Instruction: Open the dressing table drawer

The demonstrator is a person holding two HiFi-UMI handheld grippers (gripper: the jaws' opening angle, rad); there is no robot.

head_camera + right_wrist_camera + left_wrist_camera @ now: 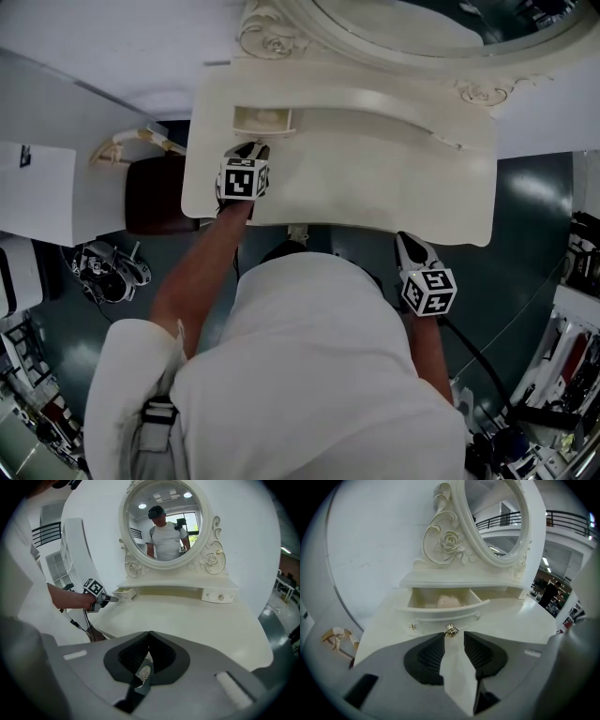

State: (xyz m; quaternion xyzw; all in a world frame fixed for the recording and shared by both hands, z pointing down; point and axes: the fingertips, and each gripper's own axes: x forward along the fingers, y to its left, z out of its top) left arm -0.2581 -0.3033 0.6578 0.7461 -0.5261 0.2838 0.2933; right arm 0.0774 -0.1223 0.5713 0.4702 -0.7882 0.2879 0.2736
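Observation:
The cream dressing table (pixel 375 178) has its small left drawer (pixel 262 119) pulled out. In the left gripper view the drawer (pixel 440 605) stands open with a pale rounded object (pixel 449 601) inside. Its gold knob (pixel 451 630) sits right at the tips of my left gripper (pixel 453 637), whose jaws are open and apart from the knob. In the head view that left gripper (pixel 251 148) reaches over the tabletop to the drawer. My right gripper (pixel 405 242) hangs off the table's front edge, jaws shut and empty (pixel 150 634). The right drawer (pixel 219 595) is closed.
An oval mirror (pixel 164 520) in a carved frame rises behind the drawers. A dark stool (pixel 155 192) stands at the table's left end, with a white shelf unit (pixel 77 550) beyond. Gear and cables lie on the floor (pixel 108 272).

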